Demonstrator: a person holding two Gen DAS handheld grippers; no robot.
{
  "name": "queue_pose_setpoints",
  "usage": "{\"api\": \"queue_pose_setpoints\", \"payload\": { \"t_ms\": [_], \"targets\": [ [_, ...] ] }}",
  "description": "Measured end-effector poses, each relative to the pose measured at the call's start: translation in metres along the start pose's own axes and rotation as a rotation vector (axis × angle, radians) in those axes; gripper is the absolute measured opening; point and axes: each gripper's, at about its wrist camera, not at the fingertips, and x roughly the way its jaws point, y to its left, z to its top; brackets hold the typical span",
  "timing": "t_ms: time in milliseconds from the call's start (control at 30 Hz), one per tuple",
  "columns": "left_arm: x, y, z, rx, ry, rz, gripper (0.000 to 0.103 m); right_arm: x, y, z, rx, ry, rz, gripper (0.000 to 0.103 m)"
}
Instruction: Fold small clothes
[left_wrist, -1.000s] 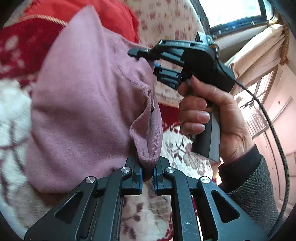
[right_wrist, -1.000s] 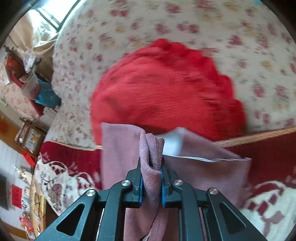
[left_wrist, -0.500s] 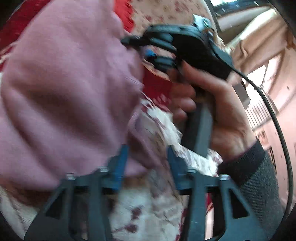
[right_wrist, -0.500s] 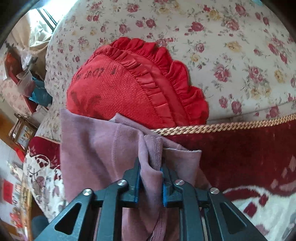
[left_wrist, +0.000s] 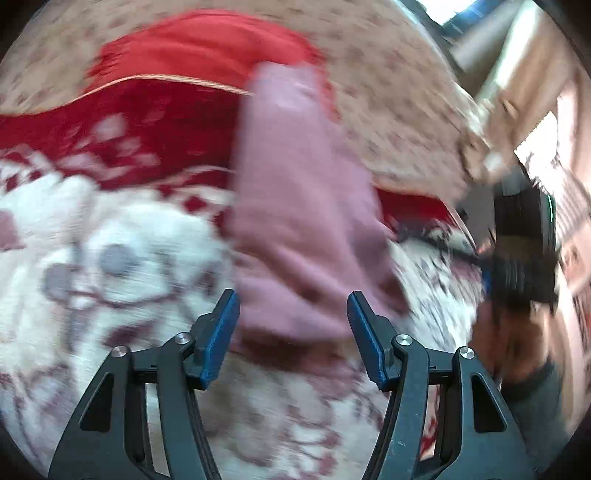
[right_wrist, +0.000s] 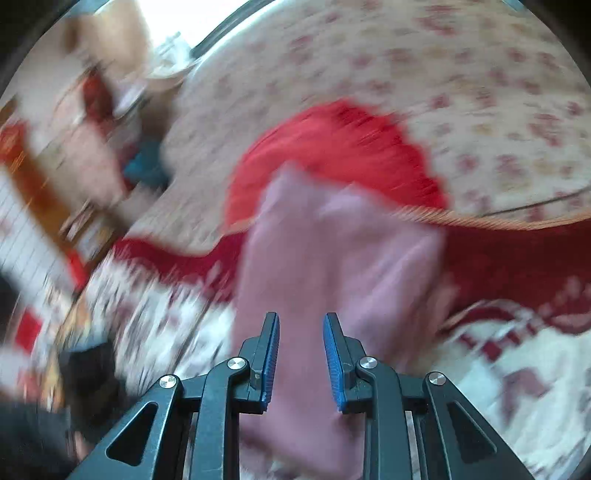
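Note:
A pink garment (left_wrist: 299, 206) lies as a long folded strip on the red and white seat cover (left_wrist: 92, 240), its far end against a red cushion (left_wrist: 207, 48). My left gripper (left_wrist: 292, 295) is open and still opening at the strip's near end, its blue pads clear of the cloth. In the right wrist view the same pink garment (right_wrist: 332, 266) lies under my right gripper (right_wrist: 301, 317), whose jaws are a little apart and opening, with cloth showing in the gap and no pad pressing. The right gripper (left_wrist: 517, 251) shows blurred at the left view's right edge, in a person's hand.
A floral sofa back (right_wrist: 443, 74) rises behind the frilled red cushion (right_wrist: 332, 147). The patterned seat cover (right_wrist: 535, 369) spreads on both sides of the garment. Cluttered furniture (right_wrist: 74, 166) and a bright window (right_wrist: 177, 22) lie off to the left. Both views are motion-blurred.
Both grippers were shut on the pink garment and have let go. Their jaws have spread, the left much wider. Both have drawn back, leaving the garment lying on the seat.

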Motion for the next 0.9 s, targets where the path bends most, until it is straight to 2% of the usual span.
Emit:
{"api": "queue_pose_setpoints", "payload": {
  "t_ms": [33,67,133,167,200,233,267,300,367,400,533,600,700,767,800,867,900],
  "targets": [
    [0.004,0.011,0.004,-0.051,0.006,-0.014,0.063,0.011,-0.004,-0.013,0.019,0.048,0.004,0.023],
    [0.013,0.019,0.006,-0.089,0.029,-0.038,0.065,0.020,-0.013,-0.022,0.050,0.086,-0.034,0.023],
    [0.031,0.023,0.006,-0.109,0.082,-0.057,0.066,0.034,-0.043,-0.043,0.165,0.187,-0.211,0.022],
    [0.029,0.021,-0.002,-0.082,0.065,-0.052,0.067,0.024,-0.052,-0.048,0.227,0.142,-0.204,0.017],
    [0.029,0.015,-0.004,-0.040,0.052,-0.057,0.071,0.006,-0.054,-0.053,0.289,0.078,-0.183,0.019],
    [0.030,0.010,-0.008,-0.013,0.053,-0.063,0.073,-0.004,-0.053,-0.054,0.301,0.050,-0.196,0.022],
    [0.031,0.005,-0.009,0.008,0.054,-0.070,0.073,-0.021,-0.049,-0.060,0.314,-0.017,-0.218,0.024],
    [0.032,0.002,-0.007,0.016,0.053,-0.088,0.073,-0.030,-0.048,-0.065,0.334,-0.059,-0.215,0.029],
    [0.039,-0.002,-0.004,0.015,0.047,-0.113,0.080,-0.040,-0.048,-0.082,0.410,-0.118,-0.164,0.043],
    [0.040,-0.002,-0.005,0.023,0.043,-0.127,0.081,-0.039,-0.049,-0.088,0.437,-0.119,-0.147,0.044],
    [0.046,-0.011,-0.004,0.063,0.051,-0.142,0.081,-0.009,-0.060,-0.117,0.569,-0.059,-0.018,0.044],
    [0.046,-0.016,-0.002,0.064,0.050,-0.165,0.081,-0.005,-0.059,-0.120,0.552,-0.084,0.005,0.045],
    [0.041,-0.015,-0.003,0.077,0.046,-0.186,0.080,-0.004,-0.064,-0.120,0.591,-0.114,0.091,0.044],
    [0.039,-0.009,-0.005,0.084,0.058,-0.200,0.080,0.001,-0.073,-0.120,0.638,-0.137,0.107,0.041],
    [0.039,-0.007,-0.006,0.092,0.056,-0.197,0.080,0.003,-0.075,-0.122,0.655,-0.129,0.094,0.034],
    [0.039,-0.002,-0.007,0.089,0.050,-0.197,0.079,0.006,-0.077,-0.122,0.683,-0.127,0.070,0.028],
    [0.039,-0.002,-0.007,0.089,0.050,-0.191,0.079,0.006,-0.076,-0.123,0.686,-0.126,0.068,0.028]
  ]
}}
